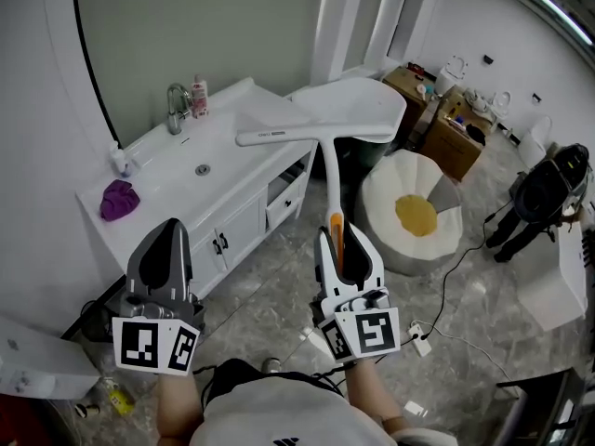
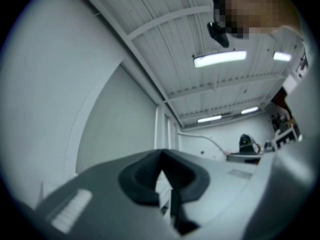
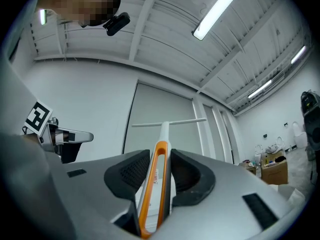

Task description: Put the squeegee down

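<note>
My right gripper [image 1: 337, 235] is shut on the orange grip of a squeegee [image 1: 327, 170]. The white shaft rises from the jaws, and the long white blade [image 1: 311, 135] sits crosswise at its top, over the front of the vanity counter [image 1: 167, 193]. In the right gripper view the squeegee [image 3: 159, 156] stands pinched between the two dark pads of that gripper [image 3: 161, 171]. My left gripper [image 1: 172, 229] hangs lower left, in front of the cabinet, shut with nothing in it. Its pads meet in the left gripper view [image 2: 161, 158].
The white vanity has a basin with a drain [image 1: 202, 168], a chrome faucet [image 1: 175, 108], a pink bottle [image 1: 198, 96] and a purple cloth [image 1: 118, 199]. A white beanbag with a yellow centre [image 1: 414, 214] lies right. Cardboard boxes [image 1: 456, 137] and floor cables [image 1: 420, 337] lie beyond.
</note>
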